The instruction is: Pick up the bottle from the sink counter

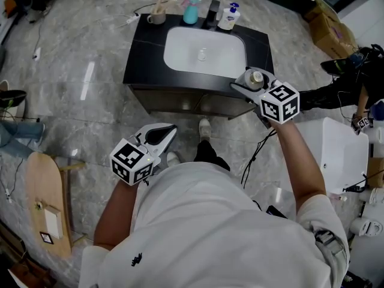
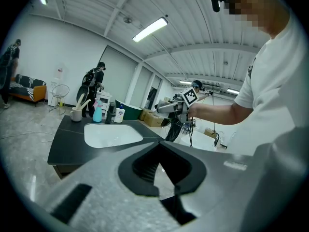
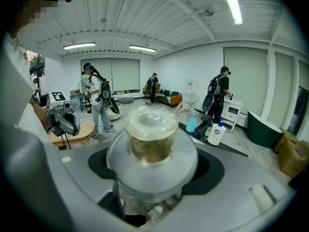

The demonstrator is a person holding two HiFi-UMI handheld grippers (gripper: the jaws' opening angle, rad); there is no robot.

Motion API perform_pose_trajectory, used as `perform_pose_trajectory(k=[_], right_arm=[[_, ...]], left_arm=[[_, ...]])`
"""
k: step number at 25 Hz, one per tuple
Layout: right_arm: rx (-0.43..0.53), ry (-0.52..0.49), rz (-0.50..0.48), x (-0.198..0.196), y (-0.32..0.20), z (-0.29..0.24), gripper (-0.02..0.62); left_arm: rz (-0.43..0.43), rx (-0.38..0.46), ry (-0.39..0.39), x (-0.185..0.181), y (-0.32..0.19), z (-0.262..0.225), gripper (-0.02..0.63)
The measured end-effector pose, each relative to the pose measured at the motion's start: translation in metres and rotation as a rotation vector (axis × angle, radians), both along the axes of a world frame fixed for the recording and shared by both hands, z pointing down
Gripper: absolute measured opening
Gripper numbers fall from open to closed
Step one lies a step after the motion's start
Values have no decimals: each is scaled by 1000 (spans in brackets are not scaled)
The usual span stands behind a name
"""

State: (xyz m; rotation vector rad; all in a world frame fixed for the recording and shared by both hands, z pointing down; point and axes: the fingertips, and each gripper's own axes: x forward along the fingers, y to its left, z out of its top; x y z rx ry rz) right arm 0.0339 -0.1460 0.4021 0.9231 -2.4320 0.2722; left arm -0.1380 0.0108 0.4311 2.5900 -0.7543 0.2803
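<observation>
Holding clear round bottle (image 3: 152,139), grey right gripper (image 1: 247,84)

Right grey two-jaw gripper (image 1: 246,81), arm outstretched, clamps a clear plastic bottle (image 3: 150,139) between its jaws; left grey two-jaw gripper (image 1: 170,132) is closed, nothing between its jaws.

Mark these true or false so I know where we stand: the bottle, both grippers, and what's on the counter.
1. The right gripper is closed on the bottle. True.
2. The left gripper holds a cup. False: it holds nothing and hangs in front of the sink counter.
3. A teal spray bottle stands at the counter's back edge. True.
4. The white pump bottle lies in the basin. False: it stands upright on the counter behind the basin.
</observation>
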Motion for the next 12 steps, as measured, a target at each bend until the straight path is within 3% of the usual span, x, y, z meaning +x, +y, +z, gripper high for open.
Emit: perform_pose_trajectory(k=[12], right_arm=[[-7, -3, -6, 5, -25, 4, 356]], left_arm=[[-8, -4, -4, 4, -24, 1, 6]])
